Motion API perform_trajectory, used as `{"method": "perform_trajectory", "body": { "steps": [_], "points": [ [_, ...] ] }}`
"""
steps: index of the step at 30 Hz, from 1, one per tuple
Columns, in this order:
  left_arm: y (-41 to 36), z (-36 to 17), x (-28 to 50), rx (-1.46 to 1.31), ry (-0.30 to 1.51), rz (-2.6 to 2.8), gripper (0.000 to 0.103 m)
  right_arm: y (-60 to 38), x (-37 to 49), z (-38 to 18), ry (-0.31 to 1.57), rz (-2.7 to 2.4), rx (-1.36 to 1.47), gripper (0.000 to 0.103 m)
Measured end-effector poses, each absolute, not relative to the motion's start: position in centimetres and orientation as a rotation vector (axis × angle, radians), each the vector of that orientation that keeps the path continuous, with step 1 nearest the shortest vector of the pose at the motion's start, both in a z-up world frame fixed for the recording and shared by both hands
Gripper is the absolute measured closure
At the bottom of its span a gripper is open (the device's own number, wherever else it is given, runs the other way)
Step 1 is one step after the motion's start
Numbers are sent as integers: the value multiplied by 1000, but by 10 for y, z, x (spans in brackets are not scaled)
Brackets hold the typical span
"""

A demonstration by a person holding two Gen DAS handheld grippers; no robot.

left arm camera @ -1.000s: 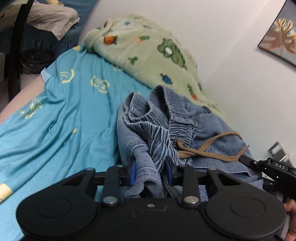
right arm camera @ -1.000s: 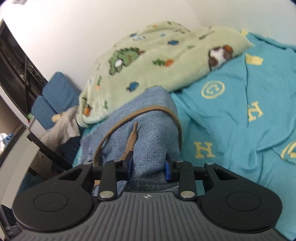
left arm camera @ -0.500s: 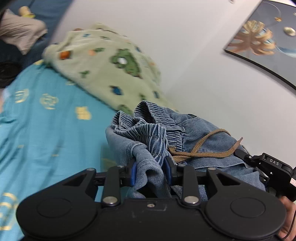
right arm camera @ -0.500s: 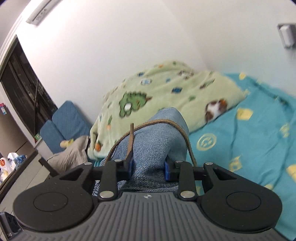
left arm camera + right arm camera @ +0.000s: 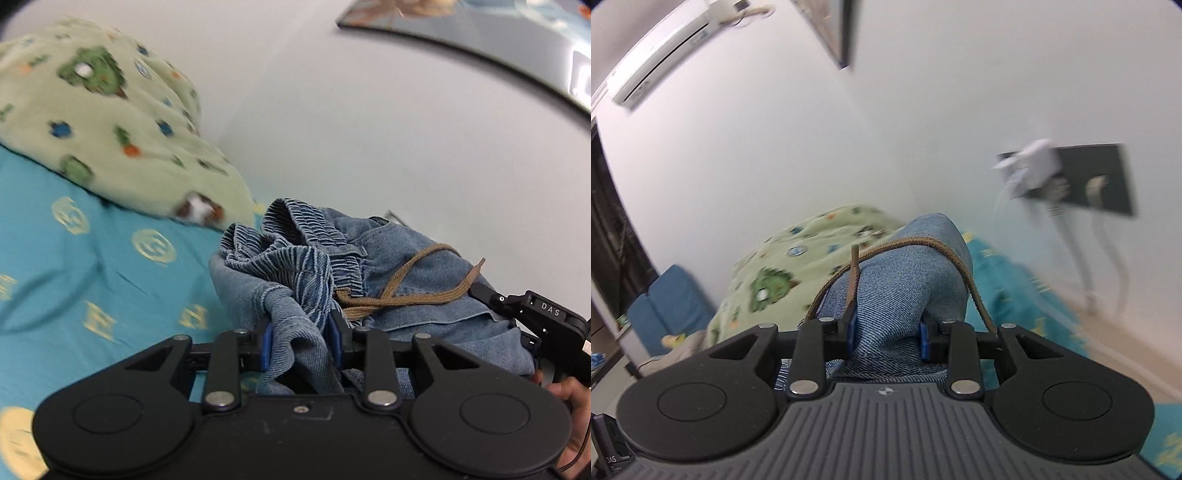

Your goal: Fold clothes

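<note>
Blue denim shorts with an elastic waistband and a brown drawstring are held up off the bed by both grippers. My left gripper is shut on a bunched fold of the waistband. My right gripper is shut on the other side of the denim shorts, with the drawstring looped over the cloth. The right gripper's body shows at the right edge of the left wrist view. The legs of the shorts hang out of sight below.
A turquoise sheet with gold logos covers the bed. A pale green fleece blanket with animal prints lies bunched against the white wall. A picture frame, a wall socket plate with plugs and an air conditioner are on the walls.
Both grippers have risen and tilted upward with the shorts still held. The views now show more wall and less bed. The grip on the denim is unchanged.
</note>
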State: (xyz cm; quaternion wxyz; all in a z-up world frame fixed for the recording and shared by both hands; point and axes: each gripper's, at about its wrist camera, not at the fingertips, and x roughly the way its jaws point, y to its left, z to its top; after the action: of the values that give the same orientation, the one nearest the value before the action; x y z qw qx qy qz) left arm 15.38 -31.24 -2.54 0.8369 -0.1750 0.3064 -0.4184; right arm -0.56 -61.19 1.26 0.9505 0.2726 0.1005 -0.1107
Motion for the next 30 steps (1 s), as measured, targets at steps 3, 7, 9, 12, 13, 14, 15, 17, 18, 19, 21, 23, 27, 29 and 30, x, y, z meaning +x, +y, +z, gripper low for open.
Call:
{"method": "perform_trajectory", "body": {
  "steps": [3, 7, 9, 12, 13, 14, 15, 17, 18, 19, 21, 23, 27, 29, 30],
  "points": [
    [-346, -45, 152, -351, 681, -908, 76, -635, -19, -6, 203, -266, 542, 71],
    [-373, -69, 147, -289, 704, -915, 76, -656, -32, -39, 215, -305, 563, 71],
    [-381, -79, 144, -253, 712, -909, 76, -663, -35, -58, 235, -322, 584, 71],
    [-389, -93, 138, -202, 711, -898, 75, -665, -38, -88, 303, -389, 589, 71],
    [-390, -95, 135, -188, 705, -902, 75, -663, -40, -101, 325, -416, 596, 71],
    [-392, -96, 130, -175, 696, -905, 74, -664, -45, -112, 336, -438, 615, 71],
    [-391, -95, 125, -165, 688, -907, 74, -666, -48, -122, 343, -455, 631, 70],
    [-392, -94, 119, -152, 680, -910, 73, -671, -54, -141, 355, -484, 665, 70],
    [-393, -93, 119, -148, 680, -910, 72, -672, -56, -145, 355, -485, 678, 70],
    [-393, -92, 117, -136, 679, -907, 71, -673, -57, -147, 357, -485, 682, 70],
    [-395, -90, 116, -114, 683, -901, 69, -673, -58, -146, 358, -480, 690, 69],
    [-395, -89, 116, -101, 706, -894, 63, -673, -58, -142, 368, -484, 704, 65],
    [-388, -82, 110, -48, 710, -856, 41, -673, -68, -132, 380, -561, 707, 36],
    [-380, -72, 106, -40, 685, -853, 31, -672, -74, -124, 375, -589, 704, 35],
    [-377, -66, 104, -37, 676, -851, 31, -672, -74, -120, 375, -588, 704, 35]
  ]
}}
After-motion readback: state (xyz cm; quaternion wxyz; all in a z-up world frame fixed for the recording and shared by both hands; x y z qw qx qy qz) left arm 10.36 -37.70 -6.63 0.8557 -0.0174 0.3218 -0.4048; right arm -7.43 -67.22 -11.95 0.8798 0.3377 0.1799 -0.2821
